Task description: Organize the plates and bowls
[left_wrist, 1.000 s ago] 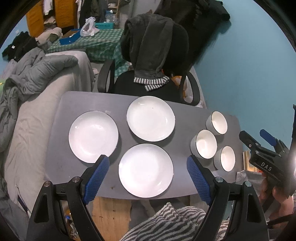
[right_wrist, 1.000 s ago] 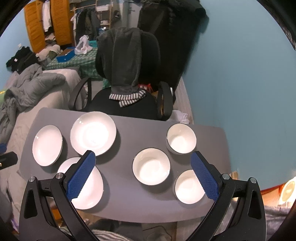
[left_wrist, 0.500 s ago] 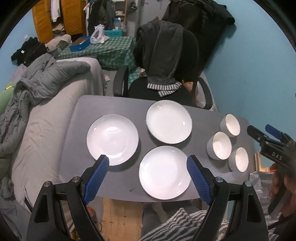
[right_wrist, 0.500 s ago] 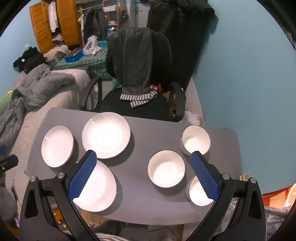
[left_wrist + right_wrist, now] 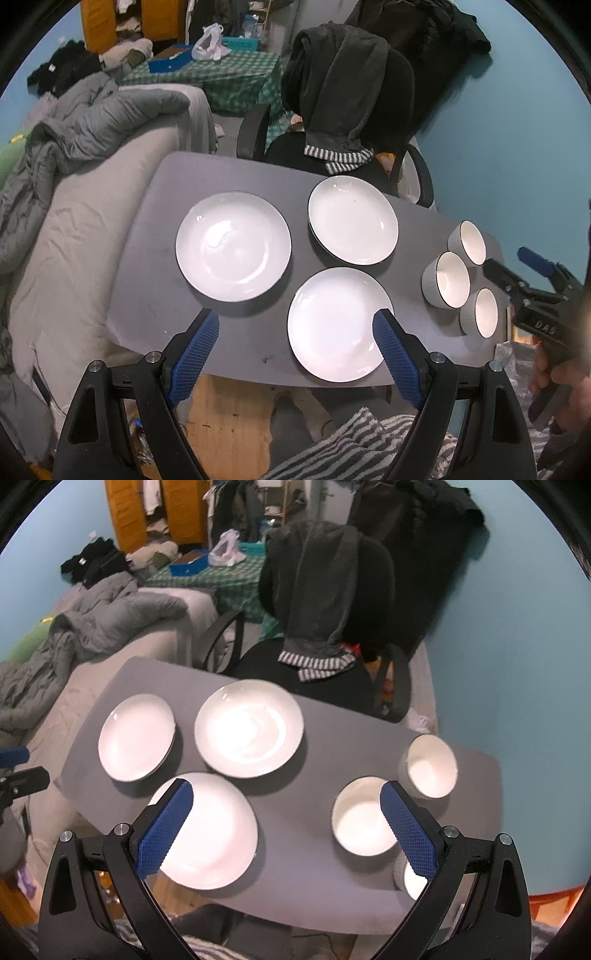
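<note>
Three white plates lie on a grey table (image 5: pixel 155 258): a left plate (image 5: pixel 233 246), a far plate (image 5: pixel 352 220) and a near plate (image 5: pixel 338 324). Three white bowls stand at the right: far (image 5: pixel 468 242), middle (image 5: pixel 447 279), near (image 5: pixel 482 314). My left gripper (image 5: pixel 295 345) is open and empty above the table's near edge, left of the near plate. My right gripper (image 5: pixel 286 819) is open and empty above the near edge, between the near plate (image 5: pixel 207 830) and the middle bowl (image 5: pixel 364 818). The right gripper also shows at the right of the left wrist view (image 5: pixel 524 273).
An office chair (image 5: pixel 351 110) draped with dark clothes stands behind the table. A bed with a grey duvet (image 5: pixel 74 147) lies along the table's left side. A teal wall (image 5: pixel 517 129) is at the right. A striped cloth (image 5: pixel 354 443) lies below the near edge.
Both grippers have moved left and closer to the table, so plates and bowls have shifted right and look larger. Both stay open and empty.
</note>
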Demonstrator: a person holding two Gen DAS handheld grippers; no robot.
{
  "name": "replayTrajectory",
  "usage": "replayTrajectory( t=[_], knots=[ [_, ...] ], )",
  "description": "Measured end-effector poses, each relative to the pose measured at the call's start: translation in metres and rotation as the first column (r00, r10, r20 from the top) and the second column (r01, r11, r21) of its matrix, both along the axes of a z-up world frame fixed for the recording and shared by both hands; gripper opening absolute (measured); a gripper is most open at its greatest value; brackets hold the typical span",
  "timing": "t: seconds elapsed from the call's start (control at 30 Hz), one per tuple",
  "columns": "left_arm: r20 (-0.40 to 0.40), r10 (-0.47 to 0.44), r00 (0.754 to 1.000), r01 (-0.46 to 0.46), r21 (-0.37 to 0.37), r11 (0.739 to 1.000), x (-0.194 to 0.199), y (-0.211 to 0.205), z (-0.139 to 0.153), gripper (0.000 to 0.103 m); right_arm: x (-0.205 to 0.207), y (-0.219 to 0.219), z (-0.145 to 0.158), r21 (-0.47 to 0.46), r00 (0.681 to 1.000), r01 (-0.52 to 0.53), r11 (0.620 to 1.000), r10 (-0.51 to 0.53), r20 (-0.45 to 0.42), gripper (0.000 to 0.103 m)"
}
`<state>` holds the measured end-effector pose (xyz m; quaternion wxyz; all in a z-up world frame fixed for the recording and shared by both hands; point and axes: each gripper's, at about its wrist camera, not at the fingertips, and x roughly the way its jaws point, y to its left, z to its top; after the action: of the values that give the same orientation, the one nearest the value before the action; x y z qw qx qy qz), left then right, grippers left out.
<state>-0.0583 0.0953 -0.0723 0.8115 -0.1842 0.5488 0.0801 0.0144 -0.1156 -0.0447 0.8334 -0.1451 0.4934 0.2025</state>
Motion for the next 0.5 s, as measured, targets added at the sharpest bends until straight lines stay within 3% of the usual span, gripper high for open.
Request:
replayTrajectory(
  t=[0.3,0.5],
  knots=[
    [-0.050,0.004,0.999,-0.002,0.031,1.000,-0.004,0.000,-0.036,0.087,0.012,0.004,-0.053,-0.030,0.992,0.000,1.000,-0.004,-0.126,0.101],
    [-0.069,-0.014,0.998,0.016,0.024,1.000,-0.002,-0.002,-0.068,0.087,0.012,0.013,-0.080,-0.050,0.989,-0.034,0.998,0.026,-0.145,0.101]
  ],
)
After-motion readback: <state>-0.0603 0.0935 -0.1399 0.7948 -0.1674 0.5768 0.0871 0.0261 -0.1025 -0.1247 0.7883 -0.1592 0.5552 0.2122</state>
